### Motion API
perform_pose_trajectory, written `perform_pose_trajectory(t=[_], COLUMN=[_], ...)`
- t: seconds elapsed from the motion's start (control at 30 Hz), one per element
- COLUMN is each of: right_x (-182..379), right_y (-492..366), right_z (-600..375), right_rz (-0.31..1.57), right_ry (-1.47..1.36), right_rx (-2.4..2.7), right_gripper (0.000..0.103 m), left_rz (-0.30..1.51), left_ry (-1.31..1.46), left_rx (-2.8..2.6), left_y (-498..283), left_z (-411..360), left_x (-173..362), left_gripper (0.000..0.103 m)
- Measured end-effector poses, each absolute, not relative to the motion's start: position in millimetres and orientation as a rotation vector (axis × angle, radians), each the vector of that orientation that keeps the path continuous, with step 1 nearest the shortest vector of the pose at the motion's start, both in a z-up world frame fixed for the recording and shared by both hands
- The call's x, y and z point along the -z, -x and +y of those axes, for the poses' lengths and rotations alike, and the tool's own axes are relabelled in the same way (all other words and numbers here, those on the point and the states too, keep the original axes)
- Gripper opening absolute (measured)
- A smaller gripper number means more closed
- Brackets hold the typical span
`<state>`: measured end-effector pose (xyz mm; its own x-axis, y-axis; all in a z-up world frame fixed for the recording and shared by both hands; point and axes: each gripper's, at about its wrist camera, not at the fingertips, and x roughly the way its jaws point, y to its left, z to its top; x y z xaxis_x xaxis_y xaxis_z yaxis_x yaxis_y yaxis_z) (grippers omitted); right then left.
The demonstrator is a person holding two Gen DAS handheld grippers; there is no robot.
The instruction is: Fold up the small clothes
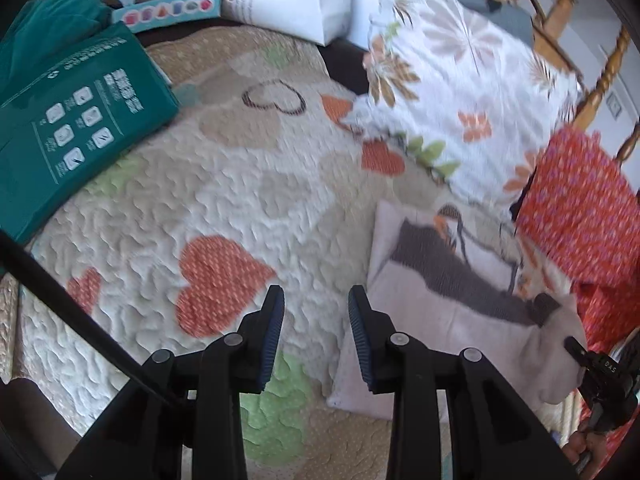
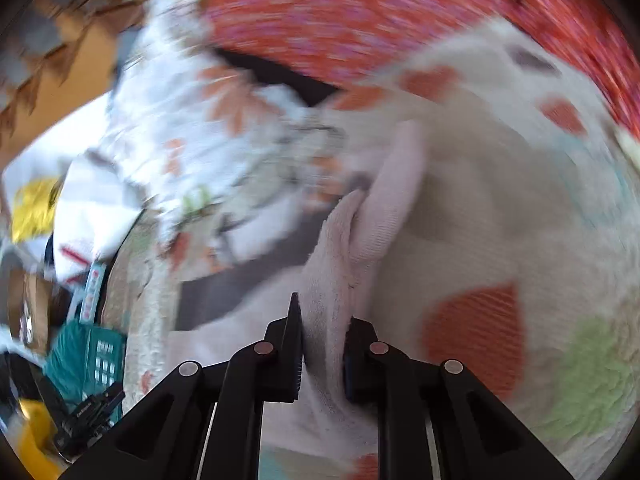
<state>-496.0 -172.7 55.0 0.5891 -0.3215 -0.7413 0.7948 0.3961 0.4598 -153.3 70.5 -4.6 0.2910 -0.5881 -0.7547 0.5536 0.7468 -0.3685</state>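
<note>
A: What is shown by the left wrist view?

B: The left gripper (image 1: 316, 300) is seen hovering above a quilted bedspread (image 1: 224, 184) with heart patches; its jaws are held apart and nothing is gripped. The pale pink garment (image 1: 452, 320), printed with a dark shape, is laid flat on the bedspread just to the right of the jaws. It is presumably spread there so that an edge can be lifted and carried over. A floral pillow (image 1: 460, 80) and a red patterned cloth (image 1: 580, 208) lie beyond it, and a green package (image 1: 72, 120) is set well apart on the left.

A: And the right gripper?

B: In that view only its black tip (image 1: 576, 346) is caught at the garment's right edge; whether cloth is pinched cannot be told there.

A: What is added by the right wrist view?

B: The grip is made plain. The right gripper (image 2: 322, 320) is closed on a raised fold of the pink garment (image 2: 332, 264), whose terry underside is turned up between the jaws. The edge is probably held high so that it can be drawn across the flat part. The picture is blurred, so motion is suggested. The garment's overall outline is shown only by the left view.
</note>
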Motion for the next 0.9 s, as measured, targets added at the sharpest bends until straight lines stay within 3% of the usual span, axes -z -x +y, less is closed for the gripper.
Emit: perform_pose_trajectory(t=[0.17, 0.4, 0.47, 0.5, 0.57, 0.7, 0.83, 0.9], right_x=[-57.6, 28.9, 34.5, 33.0, 27.8, 9.6, -15.7, -19.7], right_y=[356.6, 229.9, 223.7, 223.0, 231.3, 251.6, 299.0, 325.1], right_z=[-117.0, -40.8, -31.1, -29.6, -28.9, -28.2, -45.1, -59.9], right_rz=[0.722, 1.02, 1.022, 1.006, 0.968, 0.939, 0.896, 0.915], right_ry=[-0.737, -0.554, -0.51, -0.527, -0.612, -0.677, -0.581, -0.516], right_rx=[0.598, 0.459, 0.444, 0.414, 0.323, 0.207, 0.359, 0.51], right_gripper=[0.016, 0.02, 0.03, 0.045, 0.062, 0.062, 0.063, 0.067], left_rz=[0.968, 1.004, 1.013, 1.012, 1.01, 1.022, 1.068, 1.119], left_ry=[0.098, 0.172, 0.191, 0.195, 0.204, 0.189, 0.13, 0.105], left_rx=[0.693, 0.645, 0.644, 0.639, 0.629, 0.626, 0.675, 0.733], left_y=[135.3, 112.2, 109.5, 109.1, 108.6, 112.9, 125.5, 135.6], left_z=[95.4, 114.1, 116.9, 117.4, 117.4, 110.5, 88.2, 71.3], left_x=[-13.3, -11.0, -9.9, -10.0, -9.5, -3.5, 11.2, 23.2], left_gripper=[0.035, 0.036, 0.036, 0.037, 0.041, 0.043, 0.045, 0.046])
